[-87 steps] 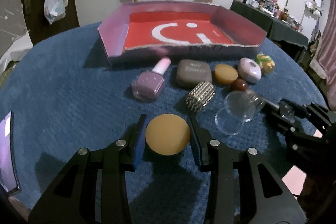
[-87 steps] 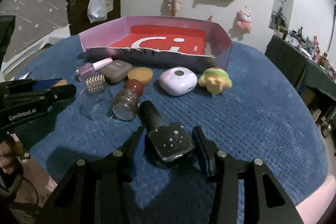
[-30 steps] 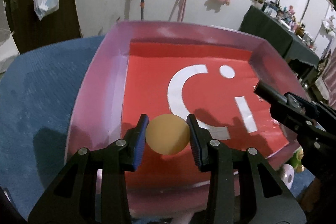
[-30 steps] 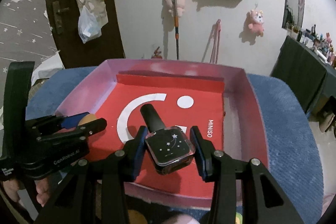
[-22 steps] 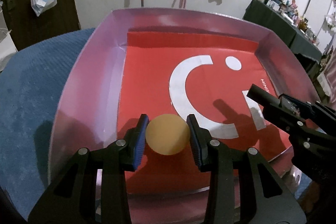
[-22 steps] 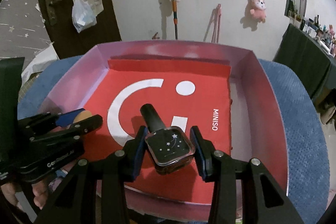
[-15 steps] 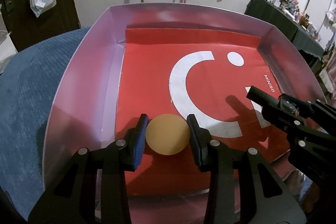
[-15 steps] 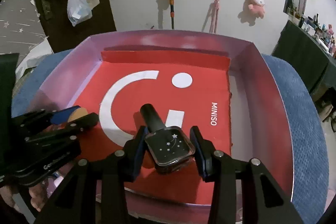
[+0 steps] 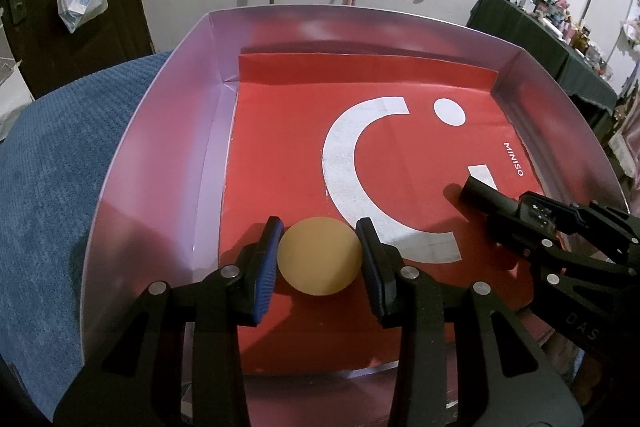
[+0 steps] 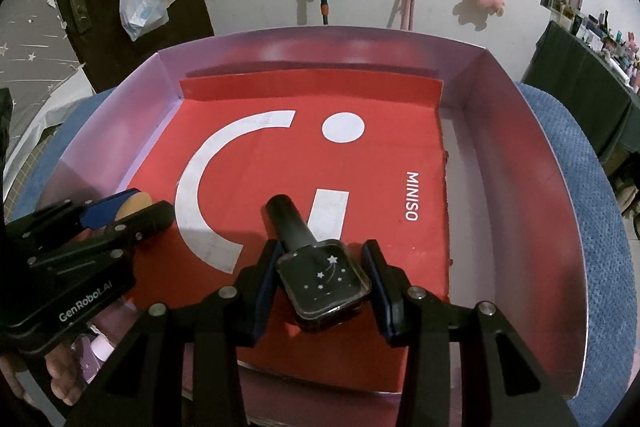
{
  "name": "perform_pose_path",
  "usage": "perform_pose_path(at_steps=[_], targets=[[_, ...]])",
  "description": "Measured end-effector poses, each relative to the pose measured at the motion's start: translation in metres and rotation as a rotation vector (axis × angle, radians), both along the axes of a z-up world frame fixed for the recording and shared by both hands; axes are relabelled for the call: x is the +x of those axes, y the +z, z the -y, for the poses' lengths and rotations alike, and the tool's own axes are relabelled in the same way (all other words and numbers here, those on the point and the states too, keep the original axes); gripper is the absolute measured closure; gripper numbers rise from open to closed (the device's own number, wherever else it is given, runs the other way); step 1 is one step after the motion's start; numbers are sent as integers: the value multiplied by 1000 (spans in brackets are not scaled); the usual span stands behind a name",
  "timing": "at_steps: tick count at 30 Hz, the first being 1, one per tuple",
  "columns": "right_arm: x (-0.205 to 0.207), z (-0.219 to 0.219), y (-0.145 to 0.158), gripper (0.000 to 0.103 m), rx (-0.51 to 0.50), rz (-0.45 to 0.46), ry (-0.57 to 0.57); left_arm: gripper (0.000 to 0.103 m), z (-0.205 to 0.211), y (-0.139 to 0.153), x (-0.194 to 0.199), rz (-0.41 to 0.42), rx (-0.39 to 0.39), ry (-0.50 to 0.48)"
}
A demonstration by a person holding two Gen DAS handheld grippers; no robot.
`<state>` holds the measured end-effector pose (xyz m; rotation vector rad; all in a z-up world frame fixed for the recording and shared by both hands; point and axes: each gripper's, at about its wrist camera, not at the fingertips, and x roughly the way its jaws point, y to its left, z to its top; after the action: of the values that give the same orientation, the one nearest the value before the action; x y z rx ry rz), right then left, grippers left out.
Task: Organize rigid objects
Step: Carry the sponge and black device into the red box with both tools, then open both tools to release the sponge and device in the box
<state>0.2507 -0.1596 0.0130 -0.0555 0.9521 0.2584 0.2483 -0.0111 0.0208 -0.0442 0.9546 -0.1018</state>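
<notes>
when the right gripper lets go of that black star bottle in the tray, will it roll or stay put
The black bottle looks flat-faced and square, so it will probably lie still. Its round cap might let it pivot slightly. The glossy, glass-like body may slide on the smooth red tray floor and chip if dropped.

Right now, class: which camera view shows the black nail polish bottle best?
The right wrist view: the black nail polish bottle fills the foreground, star print and cap plain, between the right gripper pads. The left wrist view catches it only side-on at the right edge.

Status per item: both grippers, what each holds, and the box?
Left gripper: shut on tan disc, over box floor.
Right gripper: shut on black bottle.
Black bottle: capped, held over box, cap pointing away.
Box: open, nothing lying inside yet.
</notes>
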Motion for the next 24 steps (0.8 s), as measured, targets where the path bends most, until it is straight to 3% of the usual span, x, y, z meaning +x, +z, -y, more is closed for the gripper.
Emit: perform_pose_path(at_steps=[12, 16, 19, 21, 24], targets=[[-1, 3, 4, 58, 27, -3, 6, 67, 0, 3, -1, 11, 10, -4], [-7, 4, 13, 57, 32, 30, 6, 51, 2, 15, -9, 60, 31, -8], [-17, 6, 27, 44, 40, 73, 2, 47, 6, 25, -18, 99, 50, -18], [-24, 8, 37, 39, 45, 102, 2, 39, 8, 31, -23, 120, 60, -25], [-37, 11, 49, 31, 66, 134, 3, 38, 10, 43, -36, 162, 69, -35]])
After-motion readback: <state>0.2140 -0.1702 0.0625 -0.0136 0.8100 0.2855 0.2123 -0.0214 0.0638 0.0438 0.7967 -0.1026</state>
